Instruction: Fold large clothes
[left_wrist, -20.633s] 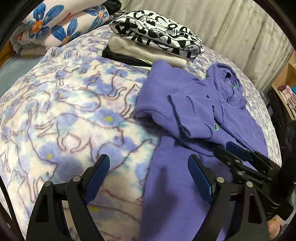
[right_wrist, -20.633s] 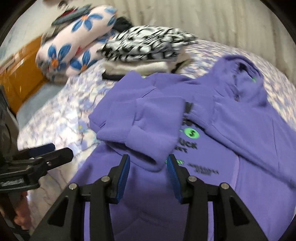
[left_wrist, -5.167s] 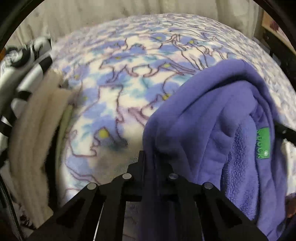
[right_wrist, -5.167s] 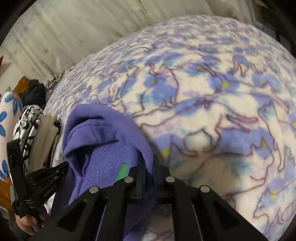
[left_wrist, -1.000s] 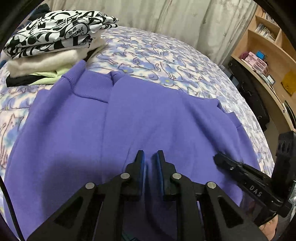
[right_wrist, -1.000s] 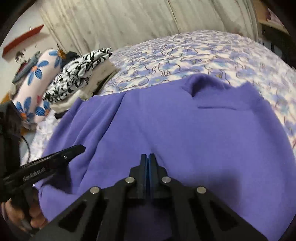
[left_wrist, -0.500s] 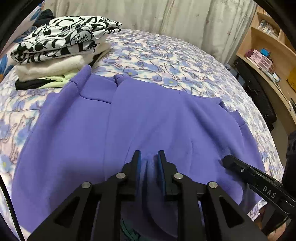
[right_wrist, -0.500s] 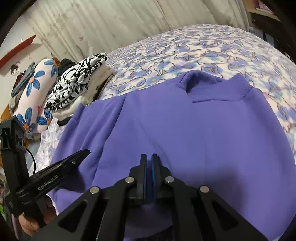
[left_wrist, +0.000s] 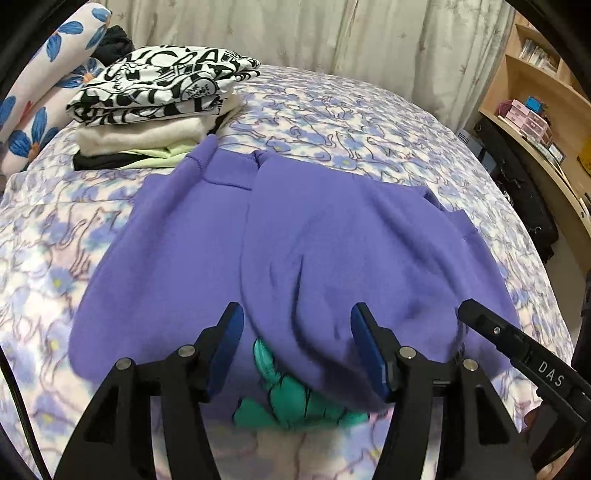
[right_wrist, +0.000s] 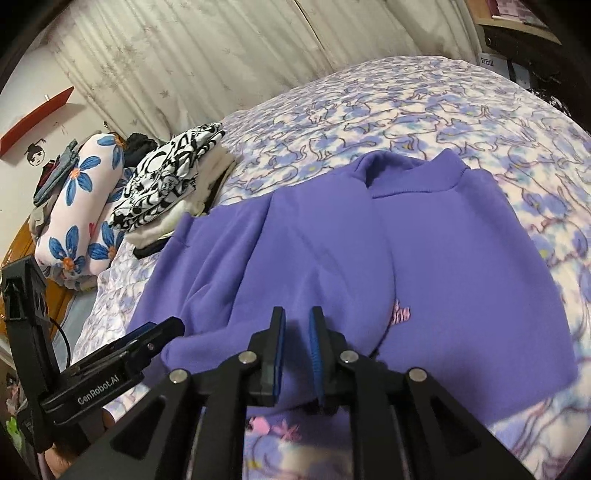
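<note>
A purple hoodie (left_wrist: 295, 240) lies folded on the cat-print blanket (left_wrist: 351, 122), ribbed hem at the far side. A teal print (left_wrist: 291, 398) peeks from under its near fold. My left gripper (left_wrist: 297, 314) hovers over that near edge, its jaws opening wide, and nothing is pinched between the blue pads. In the right wrist view the hoodie (right_wrist: 406, 258) shows a small pink print (right_wrist: 400, 314). My right gripper (right_wrist: 297, 314) stands just above the near edge with its jaws opening a narrow slit. No cloth is caught in it. Each gripper shows in the other's view.
A stack of folded clothes (left_wrist: 159, 107) topped by a black-and-white shirt sits at the far left, next to a floral pillow (left_wrist: 29, 110). Curtains hang behind the bed. A wooden shelf (left_wrist: 535, 110) stands at the right. A person's hand holds the left gripper (right_wrist: 122, 354).
Both grippers have let go of the hoodie and drawn back and up. The left jaws went from nearly shut to wide apart. The right jaws parted slightly.
</note>
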